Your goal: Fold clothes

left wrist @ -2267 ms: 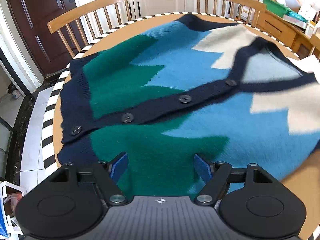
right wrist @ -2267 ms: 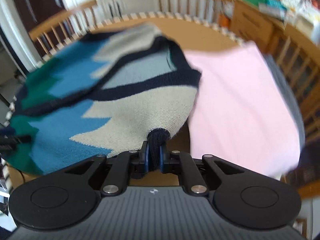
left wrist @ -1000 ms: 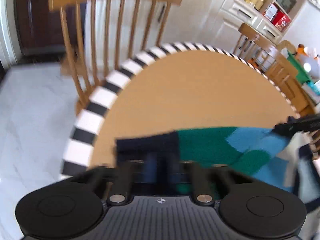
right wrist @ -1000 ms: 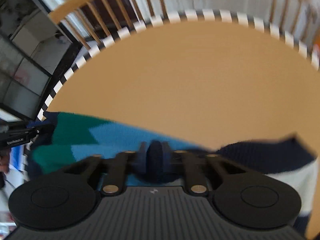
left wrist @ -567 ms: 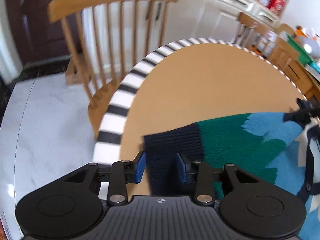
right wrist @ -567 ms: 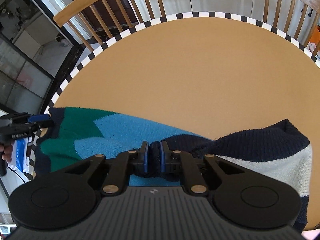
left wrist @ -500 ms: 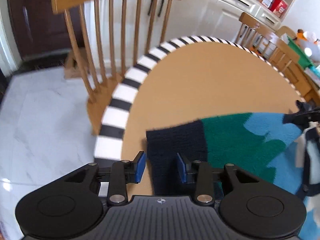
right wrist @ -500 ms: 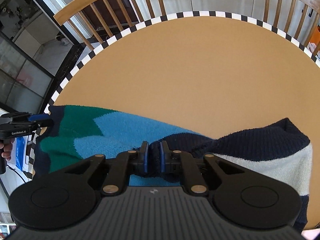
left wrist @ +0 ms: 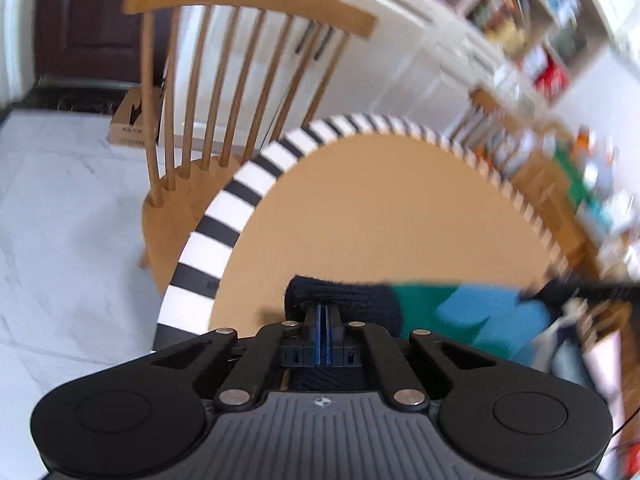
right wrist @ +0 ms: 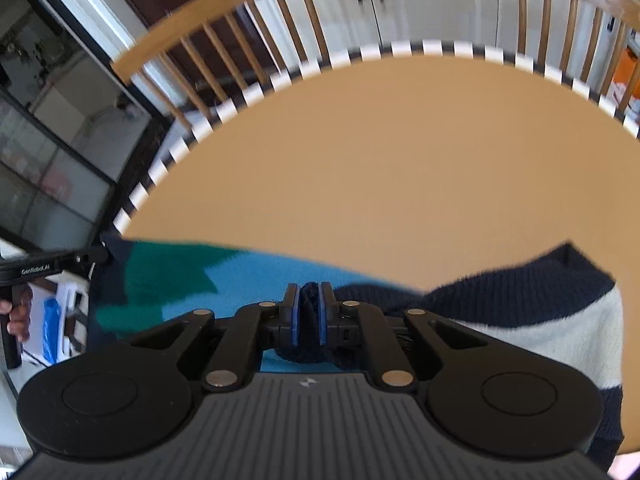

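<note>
A knitted cardigan (left wrist: 472,312) in navy, green, blue and cream is held stretched between both grippers over the near edge of a round tan table (left wrist: 392,208). My left gripper (left wrist: 322,316) is shut on its navy ribbed hem. My right gripper (right wrist: 308,308) is shut on a navy fold of the cardigan (right wrist: 240,276), whose cream and navy part hangs to the right. The left gripper also shows at the left edge of the right wrist view (right wrist: 48,266). The right gripper shows blurred at the right of the left wrist view (left wrist: 592,290).
The table has a black and white striped rim (left wrist: 224,216). A wooden spindle chair (left wrist: 224,80) stands at its left side, with another chair (right wrist: 580,20) at the far right. White cabinets and a dark door stand behind. A cardboard box (left wrist: 136,116) lies on the floor.
My left gripper has closed on the navy hem, which lay between its open jaws half a second ago. Both grippers have lifted the cardigan's edge and the views are blurred by motion.
</note>
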### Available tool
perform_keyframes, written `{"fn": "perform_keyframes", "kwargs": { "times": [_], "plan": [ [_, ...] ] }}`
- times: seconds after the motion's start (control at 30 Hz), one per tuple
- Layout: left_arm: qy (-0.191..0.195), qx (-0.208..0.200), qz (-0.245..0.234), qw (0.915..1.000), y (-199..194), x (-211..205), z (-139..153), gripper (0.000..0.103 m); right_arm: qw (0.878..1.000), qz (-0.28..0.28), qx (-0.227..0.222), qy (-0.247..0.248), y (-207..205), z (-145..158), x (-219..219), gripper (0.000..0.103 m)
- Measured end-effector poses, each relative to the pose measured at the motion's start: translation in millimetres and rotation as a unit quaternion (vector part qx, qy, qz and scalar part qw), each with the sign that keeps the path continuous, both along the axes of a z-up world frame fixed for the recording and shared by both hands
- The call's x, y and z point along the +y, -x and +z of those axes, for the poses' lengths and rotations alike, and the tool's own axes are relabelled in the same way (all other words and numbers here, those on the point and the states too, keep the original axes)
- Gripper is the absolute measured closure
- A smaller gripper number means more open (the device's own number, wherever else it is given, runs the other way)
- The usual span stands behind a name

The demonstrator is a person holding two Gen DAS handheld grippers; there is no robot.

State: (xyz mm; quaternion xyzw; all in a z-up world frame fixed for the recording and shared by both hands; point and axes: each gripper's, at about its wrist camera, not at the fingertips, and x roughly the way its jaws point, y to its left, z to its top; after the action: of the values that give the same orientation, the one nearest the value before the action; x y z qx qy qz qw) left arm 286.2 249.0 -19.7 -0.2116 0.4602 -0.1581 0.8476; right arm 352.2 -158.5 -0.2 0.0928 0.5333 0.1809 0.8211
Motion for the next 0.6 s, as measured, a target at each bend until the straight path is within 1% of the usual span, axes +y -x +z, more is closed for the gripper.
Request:
{"fn": "perform_keyframes", "kwargs": {
  "times": [0.03, 0.07, 0.13, 0.2, 0.23, 0.27, 0.33, 0.37, 0.43, 0.47, 0.53, 0.57, 0.6],
  "plan": [
    [0.022, -0.001, 0.014, 0.9997, -0.1, 5.2, 3.9, 0.101, 1.0, -0.008, -0.007, -0.016, -1.5, 6.0, -2.0, 0.094],
    [0.065, 0.001, 0.039, 0.9971, -2.3, 13.5, 8.5, 0.101, 0.999, -0.021, -0.011, -0.037, -4.4, 11.7, -5.8, 0.094],
    [0.142, 0.01, 0.084, 0.9863, -13.5, 26.9, 11.6, 0.101, 0.996, -0.047, -0.018, -0.074, -12.6, 21.1, -13.6, 0.095],
    [0.158, 0.006, 0.107, 0.9815, -33.0, 29.9, 10.9, 0.101, 0.994, -0.072, -0.04, -0.076, -28.3, 24.7, -19.1, 0.095],
    [0.14, -0.005, 0.109, 0.9841, -46.5, 25.3, 8.9, 0.101, 0.993, -0.089, -0.046, -0.068, -38.4, 23.0, -21.4, 0.095],
    [0.111, -0.016, 0.11, 0.9876, -59.4, 16.3, 5.8, 0.101, 0.991, -0.108, -0.048, -0.058, -49.8, 18.6, -22.9, 0.095],
    [0.051, -0.037, 0.112, 0.9917, -84.5, -1.9, -0.6, 0.101, 0.99, -0.127, -0.064, -0.011, -69.8, 7.4, -22.9, 0.096],
    [0.014, -0.049, 0.116, 0.992, -93.8, -12.0, -4.1, 0.101, 0.989, -0.129, -0.065, 0.02, -80.1, -3.7, -18.5, 0.095],
    [-0.053, -0.064, 0.122, 0.9891, -112.7, -33.8, -16.1, 0.101, 0.986, -0.145, -0.054, 0.063, -94.3, -29.2, -9.4, 0.095],
    [-0.082, -0.07, 0.126, 0.9861, -118.6, -44.0, -22.0, 0.101, 0.983, -0.157, -0.054, 0.073, -99.9, -40.6, -7.5, 0.094],
    [-0.132, -0.085, 0.128, 0.9792, -127.6, -64.4, -30.3, 0.101, 0.978, -0.172, -0.076, 0.088, -105.7, -53.6, -3.8, 0.093],
    [-0.155, -0.098, 0.129, 0.9745, -130.4, -73.5, -33.2, 0.101, 0.974, -0.181, -0.092, 0.103, -107.5, -57.0, -0.8, 0.089],
    [-0.176, -0.111, 0.13, 0.9693, -132.8, -81.9, -35.9, 0.101, 0.969, -0.19, -0.108, 0.117, -109.1, -60.2, 1.9, 0.08]
  ]
}}
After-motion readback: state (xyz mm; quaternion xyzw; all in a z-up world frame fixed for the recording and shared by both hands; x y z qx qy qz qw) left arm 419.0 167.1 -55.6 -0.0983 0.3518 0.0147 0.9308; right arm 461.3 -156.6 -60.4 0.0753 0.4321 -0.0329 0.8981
